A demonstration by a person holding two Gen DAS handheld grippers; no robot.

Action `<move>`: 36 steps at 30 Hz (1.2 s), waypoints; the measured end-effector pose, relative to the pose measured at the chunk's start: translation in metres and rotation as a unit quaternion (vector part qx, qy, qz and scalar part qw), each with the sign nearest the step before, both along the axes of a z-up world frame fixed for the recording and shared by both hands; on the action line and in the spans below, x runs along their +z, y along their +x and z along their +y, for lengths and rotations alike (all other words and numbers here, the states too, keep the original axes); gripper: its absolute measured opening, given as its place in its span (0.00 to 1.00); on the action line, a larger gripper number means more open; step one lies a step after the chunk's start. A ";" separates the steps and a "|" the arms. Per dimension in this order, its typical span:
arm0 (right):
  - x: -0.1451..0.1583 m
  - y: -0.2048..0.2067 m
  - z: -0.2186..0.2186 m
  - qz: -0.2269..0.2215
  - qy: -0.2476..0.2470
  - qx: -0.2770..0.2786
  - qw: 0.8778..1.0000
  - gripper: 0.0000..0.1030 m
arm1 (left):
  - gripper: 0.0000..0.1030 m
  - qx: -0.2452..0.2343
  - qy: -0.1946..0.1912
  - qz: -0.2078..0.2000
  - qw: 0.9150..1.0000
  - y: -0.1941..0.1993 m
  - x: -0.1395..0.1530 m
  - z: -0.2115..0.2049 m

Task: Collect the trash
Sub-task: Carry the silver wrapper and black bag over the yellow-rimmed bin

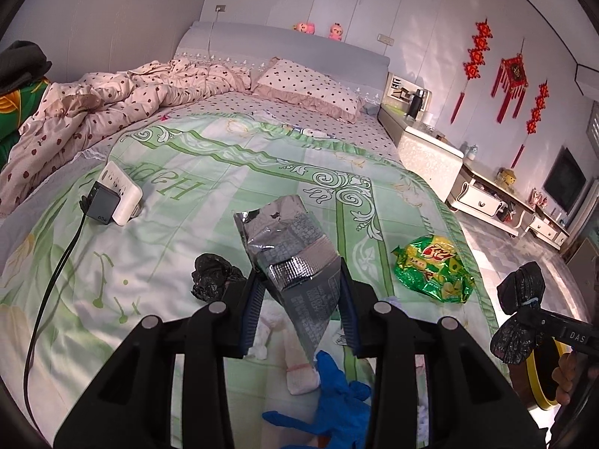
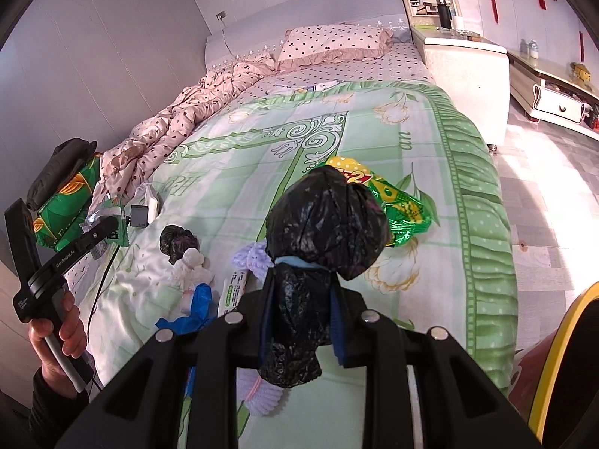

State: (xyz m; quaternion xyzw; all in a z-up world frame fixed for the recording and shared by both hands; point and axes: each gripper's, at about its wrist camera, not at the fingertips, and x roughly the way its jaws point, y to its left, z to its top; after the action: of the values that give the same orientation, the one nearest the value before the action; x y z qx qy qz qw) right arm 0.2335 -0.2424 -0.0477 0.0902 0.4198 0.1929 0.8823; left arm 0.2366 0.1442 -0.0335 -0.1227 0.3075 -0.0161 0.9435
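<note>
The bed (image 1: 209,172) filled most of both views, its green quilt (image 2: 374,142) ending in a ruffled edge on the right, beyond which bare floor (image 2: 543,194) lay open toward a white nightstand (image 2: 468,75). On the far left a crumpled dotted blanket (image 1: 93,112) heaped against the wall, leaving the middle of the quilt free.

The left gripper (image 1: 299,299) pinched a silver foil wrapper (image 1: 288,254) between its pads, above the quilt; the wrapper's long axis ran from its narrow tip near the camera up and away to a torn open end on the far side. The right gripper (image 2: 299,314) was clamped on the neck of a knotted black bag (image 2: 325,224), the bulging end pointing away from the camera, a short tail hanging near — lifted clear of the bed.

Only the left view showed the power strip (image 1: 119,191) plainly. Only the right view showed the hand (image 2: 56,336) gripping the left tool's handle. Both showed the green snack packet (image 1: 434,273), a small black wad (image 1: 213,277) and a blue glove (image 1: 337,393) on the quilt.
</note>
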 end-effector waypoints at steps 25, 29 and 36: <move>0.078 -0.104 -0.156 -0.082 0.010 -0.101 0.991 0.23 | 0.34 -0.179 -0.008 -0.037 0.983 -0.049 0.072 -0.209; 0.082 -0.114 -0.184 -0.086 0.008 -0.127 0.988 0.23 | 0.34 -0.212 -0.010 -0.034 0.977 -0.050 0.072 -0.253; 0.083 -0.129 -0.232 -0.090 0.001 -0.172 0.981 0.23 | 0.34 -0.264 -0.010 -0.025 0.964 -0.048 0.065 -0.322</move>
State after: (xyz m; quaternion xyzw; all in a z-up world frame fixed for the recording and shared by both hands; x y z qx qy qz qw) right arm 0.1048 -0.4743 0.0356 0.1439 0.3170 0.0459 0.9363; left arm 0.1888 -0.1777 0.0319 -0.0460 0.3046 -0.2703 0.9121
